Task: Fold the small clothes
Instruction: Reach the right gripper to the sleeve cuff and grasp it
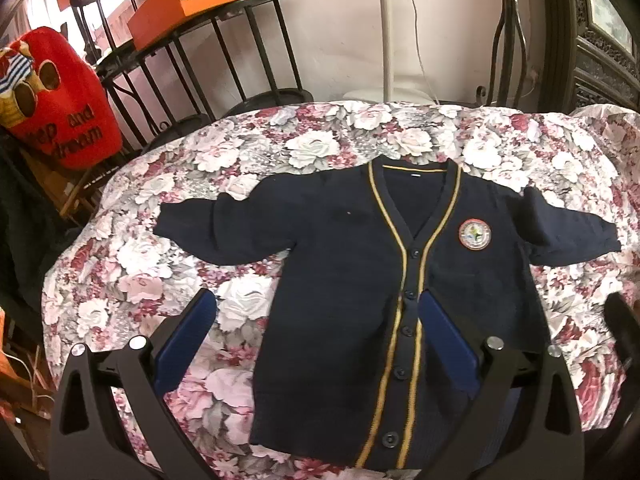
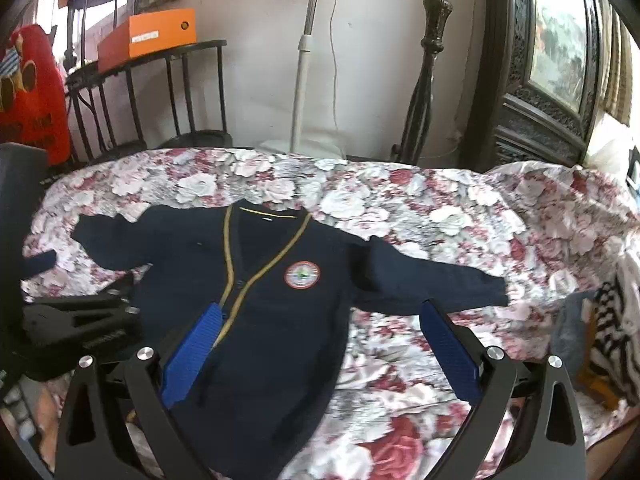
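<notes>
Lying flat and buttoned on the floral cloth (image 1: 328,144), the navy cardigan (image 1: 340,280) has both sleeves spread out to the sides, its round badge (image 1: 475,233) on the chest just beside the yellow-trimmed placket. The left gripper (image 1: 316,312) hangs over the cardigan's lower half with its blue pads wide apart and nothing between them; the right gripper (image 2: 320,320) is equally wide open and empty, straddling the cardigan's badge-side edge. Only the left wrist view shows the whole hem and the row of buttons; only the right wrist view shows the left gripper's black body beside the far sleeve, plus a striped cloth (image 2: 612,344) beyond the badge-side sleeve. In the right view the cardigan's hem is hidden behind the gripper frame, and the badge's design is too small to read in either. Behind the cardigan's collar stand an orange box (image 1: 192,4) on a black rack and a white pole (image 1: 387,28).
</notes>
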`<move>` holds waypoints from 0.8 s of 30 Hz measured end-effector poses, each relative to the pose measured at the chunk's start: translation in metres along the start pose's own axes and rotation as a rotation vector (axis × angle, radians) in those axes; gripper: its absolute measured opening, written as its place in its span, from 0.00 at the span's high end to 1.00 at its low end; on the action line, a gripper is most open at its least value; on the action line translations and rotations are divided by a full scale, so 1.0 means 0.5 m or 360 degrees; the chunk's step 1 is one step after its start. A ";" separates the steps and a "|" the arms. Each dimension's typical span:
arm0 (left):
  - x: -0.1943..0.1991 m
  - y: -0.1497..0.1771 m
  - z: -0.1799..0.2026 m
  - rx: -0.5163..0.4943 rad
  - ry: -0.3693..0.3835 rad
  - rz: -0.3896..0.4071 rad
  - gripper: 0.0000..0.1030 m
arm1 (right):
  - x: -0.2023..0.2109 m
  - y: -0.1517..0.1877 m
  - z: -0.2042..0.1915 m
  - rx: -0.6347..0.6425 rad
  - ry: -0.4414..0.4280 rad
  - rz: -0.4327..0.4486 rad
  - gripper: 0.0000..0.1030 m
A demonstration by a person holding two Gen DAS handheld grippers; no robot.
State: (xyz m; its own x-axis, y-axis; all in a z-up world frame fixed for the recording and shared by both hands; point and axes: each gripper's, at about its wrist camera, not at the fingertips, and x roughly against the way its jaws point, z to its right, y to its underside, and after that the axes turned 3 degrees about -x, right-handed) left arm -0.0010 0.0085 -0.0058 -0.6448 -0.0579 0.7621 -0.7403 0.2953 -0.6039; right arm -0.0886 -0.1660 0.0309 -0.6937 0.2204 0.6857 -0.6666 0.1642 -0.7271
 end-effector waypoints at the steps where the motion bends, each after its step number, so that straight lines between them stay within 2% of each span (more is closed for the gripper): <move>1: -0.001 0.002 -0.004 -0.0006 -0.0012 -0.0003 0.04 | -0.001 0.000 0.004 0.0011 0.0017 -0.0003 0.03; 4: -0.013 0.017 -0.030 -0.0012 -0.0032 -0.0047 0.04 | -0.024 -0.001 0.015 0.0044 0.0019 -0.0117 0.03; 5: -0.016 0.016 -0.031 -0.0012 -0.0032 -0.0061 0.04 | -0.047 0.000 0.029 0.0053 0.0003 -0.0221 0.03; 7: -0.034 0.012 -0.039 0.0004 -0.0025 -0.0126 0.04 | -0.071 -0.003 0.041 0.0029 -0.0012 -0.0286 0.03; 12: -0.078 0.012 -0.038 0.0019 -0.0001 -0.0259 0.04 | -0.103 -0.021 0.115 -0.0150 -0.0023 -0.0274 0.03; 16: -0.119 0.002 -0.007 -0.0007 0.0018 -0.0347 0.04 | -0.146 -0.022 0.173 -0.0335 -0.0107 -0.0254 0.03; 20: -0.168 -0.007 0.036 -0.0044 0.0060 -0.0486 0.04 | -0.230 -0.005 0.238 -0.0590 -0.0179 -0.0397 0.03; 24: -0.189 -0.024 0.080 -0.0128 0.0029 -0.0485 0.04 | -0.279 0.015 0.328 -0.0943 -0.0205 -0.0375 0.03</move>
State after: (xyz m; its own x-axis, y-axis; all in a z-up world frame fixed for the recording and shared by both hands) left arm 0.0614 -0.0278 -0.0799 -0.3918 -0.1383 0.9096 -0.8809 0.3416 -0.3275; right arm -0.0418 -0.3531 -0.0648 -0.5991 0.0029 0.8007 -0.5669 0.7047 -0.4267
